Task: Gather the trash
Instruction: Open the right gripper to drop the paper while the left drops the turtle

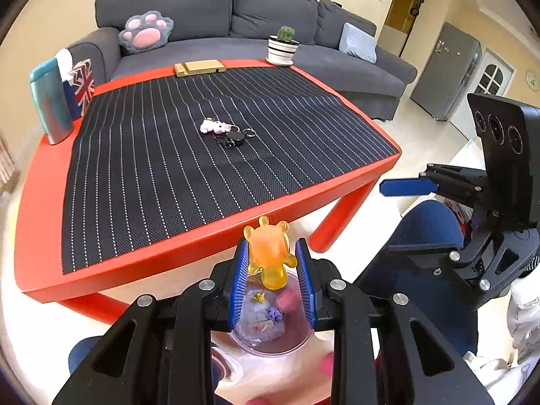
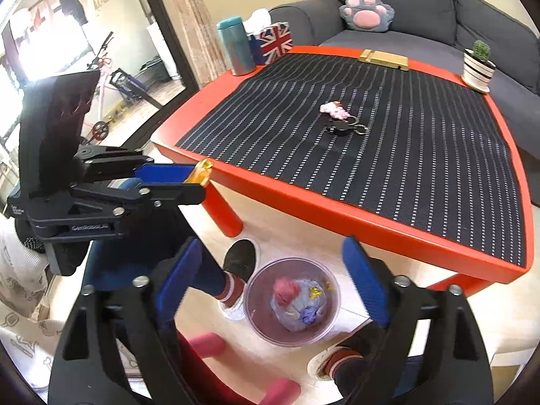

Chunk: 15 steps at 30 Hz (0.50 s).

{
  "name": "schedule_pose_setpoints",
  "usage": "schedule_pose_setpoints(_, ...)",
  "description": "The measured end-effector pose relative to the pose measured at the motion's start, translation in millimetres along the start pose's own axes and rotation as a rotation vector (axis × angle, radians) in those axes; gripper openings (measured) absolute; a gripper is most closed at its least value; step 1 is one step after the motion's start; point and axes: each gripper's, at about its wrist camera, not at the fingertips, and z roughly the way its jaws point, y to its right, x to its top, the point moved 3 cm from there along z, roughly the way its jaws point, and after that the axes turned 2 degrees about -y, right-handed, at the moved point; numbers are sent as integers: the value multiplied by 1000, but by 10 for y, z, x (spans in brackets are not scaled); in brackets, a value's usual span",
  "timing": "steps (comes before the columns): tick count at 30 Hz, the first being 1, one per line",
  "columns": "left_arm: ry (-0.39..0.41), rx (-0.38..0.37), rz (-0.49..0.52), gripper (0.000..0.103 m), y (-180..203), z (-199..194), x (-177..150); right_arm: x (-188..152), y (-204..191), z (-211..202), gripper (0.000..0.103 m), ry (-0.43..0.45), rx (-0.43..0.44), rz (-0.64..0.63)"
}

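Note:
My left gripper [image 1: 272, 256] is shut on an orange translucent bear-shaped toy [image 1: 270, 253] and holds it in the air just off the red table's near edge, above a clear round bin [image 1: 270, 347] on the floor. The bin [image 2: 256, 317] holds crumpled pink, grey and purple trash [image 2: 298, 300]. In the right wrist view the left gripper [image 2: 199, 175] shows at the left with the orange toy [image 2: 199, 172] at its tips. My right gripper [image 2: 266, 270] is open and empty, hovering above the bin beside the table.
The red table [image 1: 189, 253] carries a black striped mat [image 1: 209, 155], a plush keychain with keys [image 1: 224, 131], a wooden phone stand [image 1: 199, 67], a potted cactus [image 1: 283, 45], a teal bottle [image 1: 50, 101] and a flag tissue box [image 1: 81, 86]. A grey sofa [image 1: 236, 17] stands behind. The person's feet [image 2: 236, 270] flank the bin.

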Motion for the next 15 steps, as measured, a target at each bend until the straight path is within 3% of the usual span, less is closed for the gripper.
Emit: schedule_pose_setpoints(15,-24,-28,26,28,118,94,-50,-69,203,-120,90,36,-63,51)
